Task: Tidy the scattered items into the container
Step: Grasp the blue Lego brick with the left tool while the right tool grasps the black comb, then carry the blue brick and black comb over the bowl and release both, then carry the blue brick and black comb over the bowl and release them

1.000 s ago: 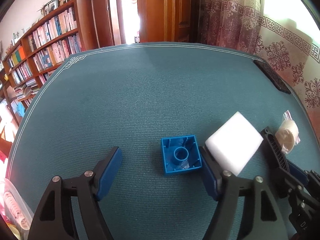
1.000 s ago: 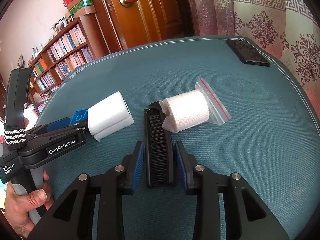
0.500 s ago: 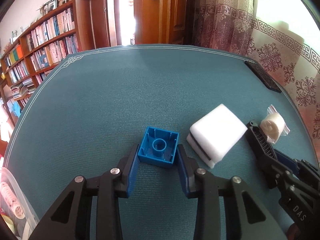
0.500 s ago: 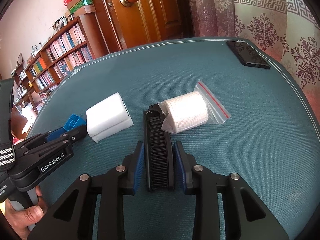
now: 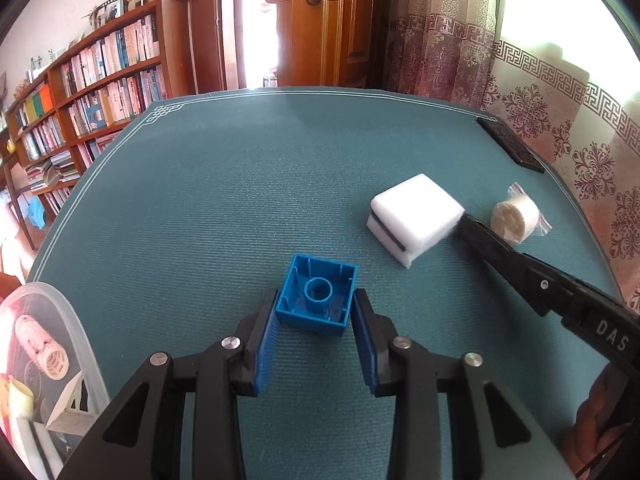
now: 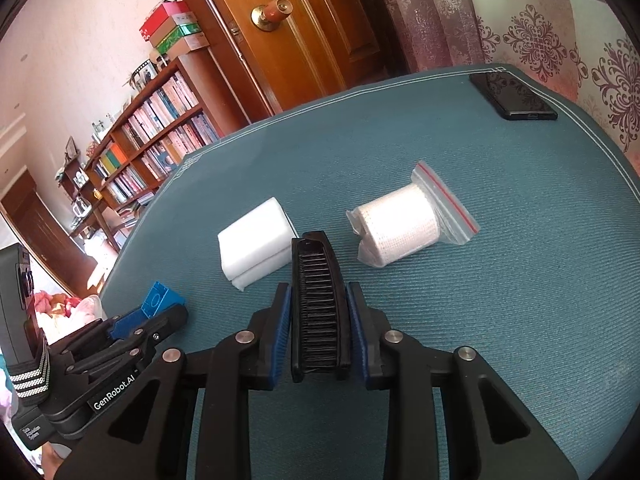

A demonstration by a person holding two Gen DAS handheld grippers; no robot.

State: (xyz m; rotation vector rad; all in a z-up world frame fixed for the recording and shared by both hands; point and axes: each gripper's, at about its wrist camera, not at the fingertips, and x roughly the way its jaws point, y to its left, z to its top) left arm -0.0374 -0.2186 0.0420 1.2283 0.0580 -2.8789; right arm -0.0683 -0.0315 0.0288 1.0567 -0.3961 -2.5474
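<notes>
My left gripper (image 5: 315, 312) is shut on a hollow blue toy brick (image 5: 318, 299), held open side up just over the green tablecloth. My right gripper (image 6: 317, 312) is shut on a black brush (image 6: 318, 300) with its bristles facing up. That brush (image 5: 494, 246) and the right gripper reach in from the right of the left wrist view. A white sponge block (image 5: 414, 216) (image 6: 256, 249) lies between the two grippers. A bandage roll in a zip bag (image 6: 400, 226) (image 5: 516, 220) lies to the right of the brush. A clear plastic container (image 5: 44, 364) sits at the left edge.
A black phone (image 6: 512, 96) (image 5: 510, 144) lies at the table's far right edge. The container holds a hair roller (image 5: 40, 344) and other small items. A bookshelf (image 5: 92, 88) and a wooden door (image 5: 328, 24) stand beyond the table.
My left gripper closed on the blue brick and carried it left and back, away from the sponge. The right gripper stayed shut on the brush and lifted it slightly.
</notes>
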